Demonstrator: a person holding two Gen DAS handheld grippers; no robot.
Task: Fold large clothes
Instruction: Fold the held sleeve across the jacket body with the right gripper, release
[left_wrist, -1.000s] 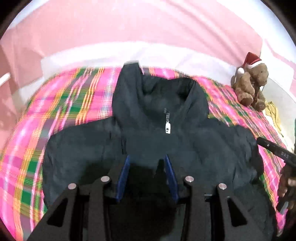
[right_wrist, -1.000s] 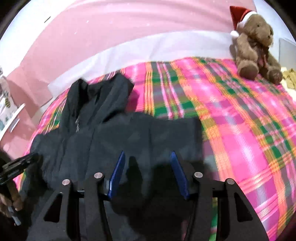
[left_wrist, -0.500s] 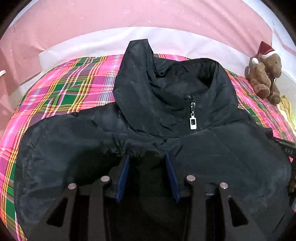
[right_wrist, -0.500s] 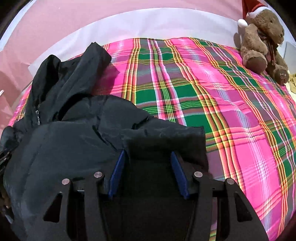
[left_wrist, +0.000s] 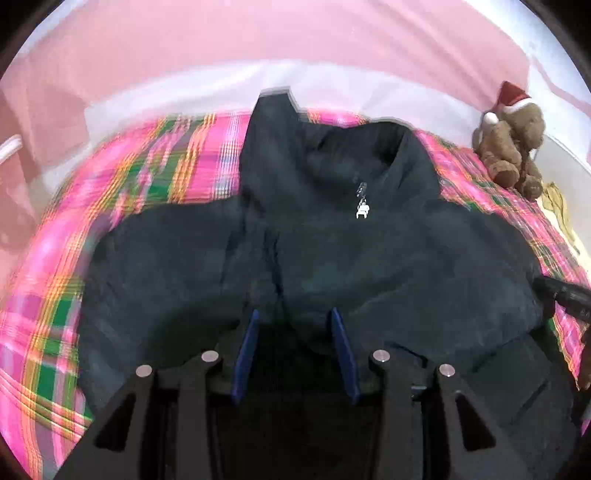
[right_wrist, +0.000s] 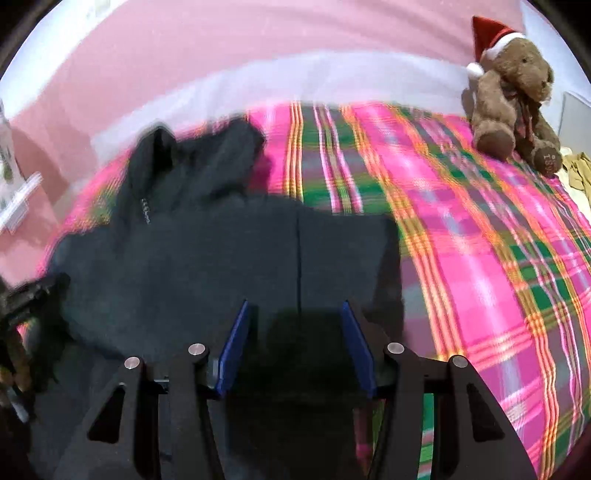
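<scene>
A black zip-up jacket (left_wrist: 369, 258) lies front-up on a pink and green plaid bedspread (left_wrist: 147, 177), collar toward the far side. Its silver zipper pull (left_wrist: 362, 210) hangs below the collar. My left gripper (left_wrist: 294, 312) is shut on bunched black fabric at the jacket's near edge, close to its middle. The right wrist view shows the jacket (left_wrist: 369, 258) from its right side as jacket (right_wrist: 207, 266). There my right gripper (right_wrist: 294, 303) grips the near right corner, with dark cloth filling the gap between its blue pads. Both views are blurred by motion.
A brown teddy bear (left_wrist: 513, 147) in a red Santa hat sits at the far right of the bed (right_wrist: 513, 92). A yellowish cloth (right_wrist: 576, 173) lies beside it. White sheet (left_wrist: 184, 92) and a pink wall lie beyond the bedspread (right_wrist: 480, 240).
Half a second ago the jacket filled both views, raised near the cameras. Now it sits lower and farther off on the bedspread. Both grippers keep their hold.
</scene>
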